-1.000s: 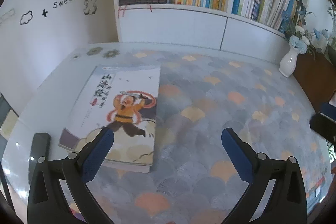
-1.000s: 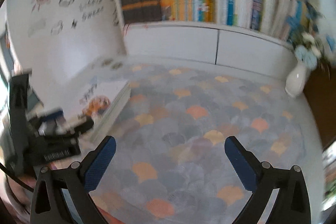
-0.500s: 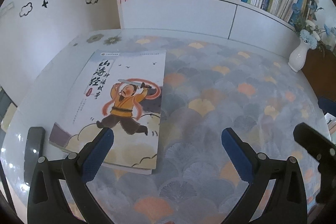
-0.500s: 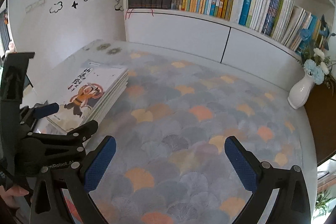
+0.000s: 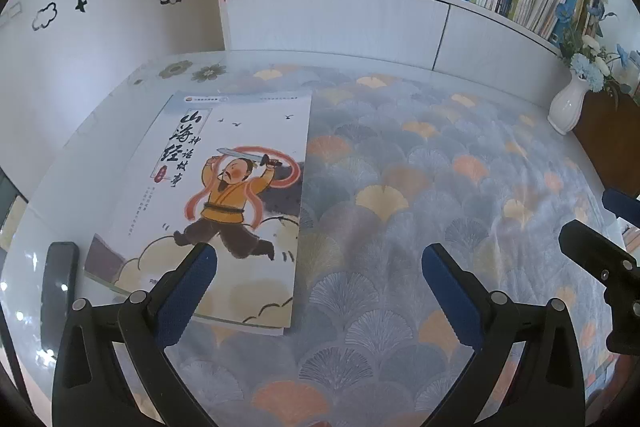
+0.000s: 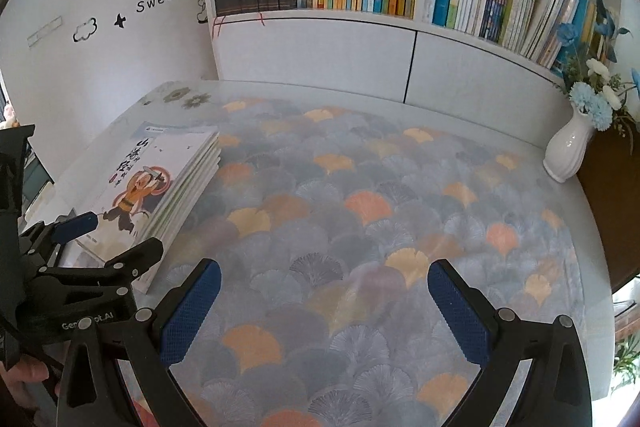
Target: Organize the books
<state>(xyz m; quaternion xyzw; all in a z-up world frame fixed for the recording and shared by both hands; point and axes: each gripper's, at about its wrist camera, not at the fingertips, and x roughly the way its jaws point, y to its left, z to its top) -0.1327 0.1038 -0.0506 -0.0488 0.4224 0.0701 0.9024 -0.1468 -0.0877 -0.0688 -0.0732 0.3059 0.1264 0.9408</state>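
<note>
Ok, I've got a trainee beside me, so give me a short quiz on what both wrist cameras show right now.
1. True or false: the left hand-held gripper is shut on the top book.
2. Multiple choice: the white vase stands A) on the stack of books, B) near the table's right edge, C) on the bookshelf.
3. Fill in: the dark phone lies to the ____ of the stack in the left wrist view.

Key: 1 false, both it and the right hand-held gripper are open and hold nothing. 2 B. 3 left.
</note>
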